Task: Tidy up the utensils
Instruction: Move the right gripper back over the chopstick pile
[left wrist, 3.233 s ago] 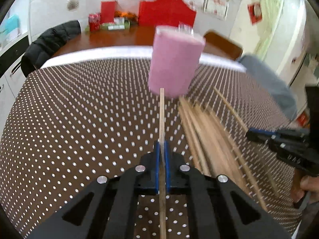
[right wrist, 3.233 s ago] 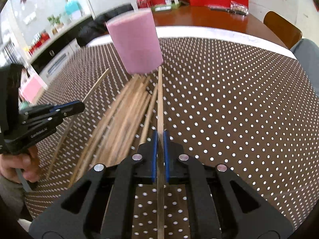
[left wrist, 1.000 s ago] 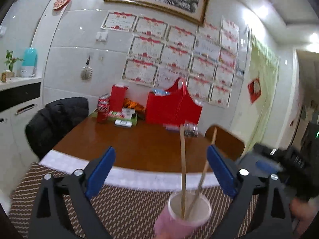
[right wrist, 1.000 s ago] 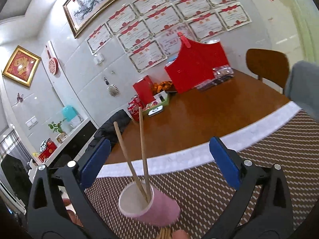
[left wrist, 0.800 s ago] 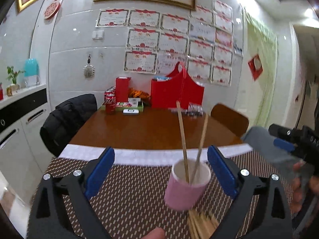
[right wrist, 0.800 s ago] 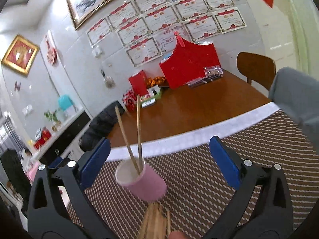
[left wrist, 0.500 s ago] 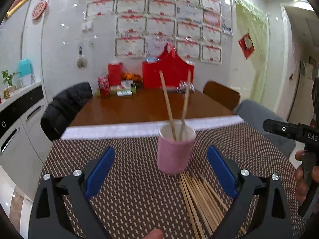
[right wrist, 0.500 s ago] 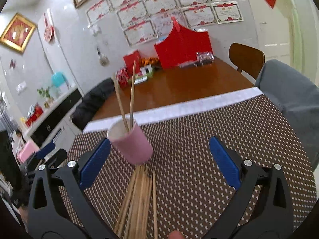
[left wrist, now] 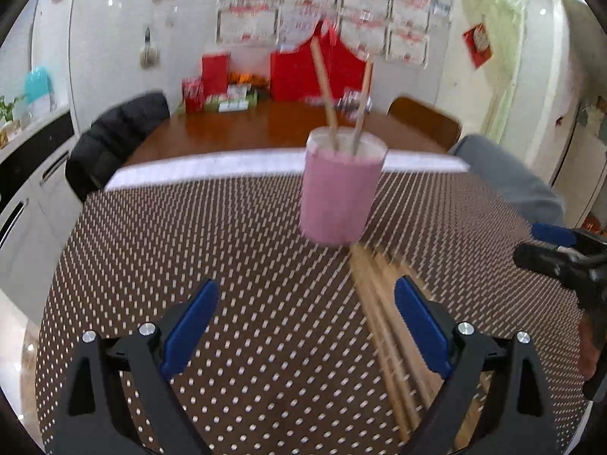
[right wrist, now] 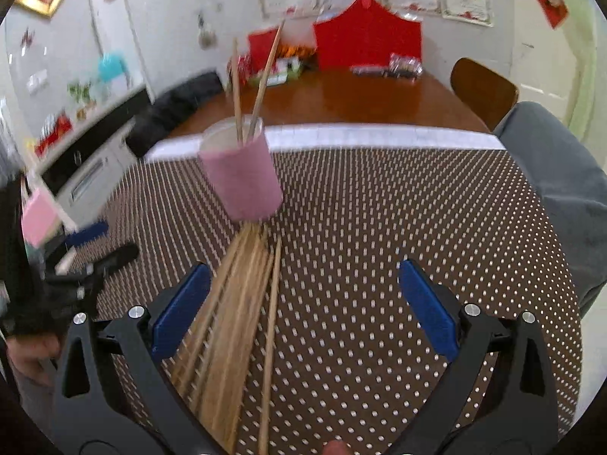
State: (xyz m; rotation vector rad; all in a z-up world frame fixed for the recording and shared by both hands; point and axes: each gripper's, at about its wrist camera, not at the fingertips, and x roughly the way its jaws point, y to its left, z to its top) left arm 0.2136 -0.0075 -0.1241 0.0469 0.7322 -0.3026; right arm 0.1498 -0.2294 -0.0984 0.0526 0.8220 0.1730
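Observation:
A pink cup (left wrist: 341, 193) stands upright on the brown dotted tablecloth (left wrist: 189, 250) with two wooden chopsticks (left wrist: 326, 87) standing in it. It also shows in the right wrist view (right wrist: 241, 178). A bundle of loose chopsticks (left wrist: 387, 322) lies on the cloth just in front of the cup, also seen in the right wrist view (right wrist: 231, 314). My left gripper (left wrist: 305, 326) is open and empty, low over the cloth left of the bundle. My right gripper (right wrist: 303, 303) is open and empty above the bundle, which lies near its left finger.
The other gripper shows at the right edge of the left wrist view (left wrist: 569, 258) and at the left edge of the right wrist view (right wrist: 76, 273). Behind the cloth is a wooden table (right wrist: 341, 94) with red bags, a chair (right wrist: 481, 91) and a grey sleeve (right wrist: 561, 167).
Both grippers have tilted down and dropped toward the table. The cup and loose chopsticks now sit higher and closer in both views. Both grippers stay open and empty.

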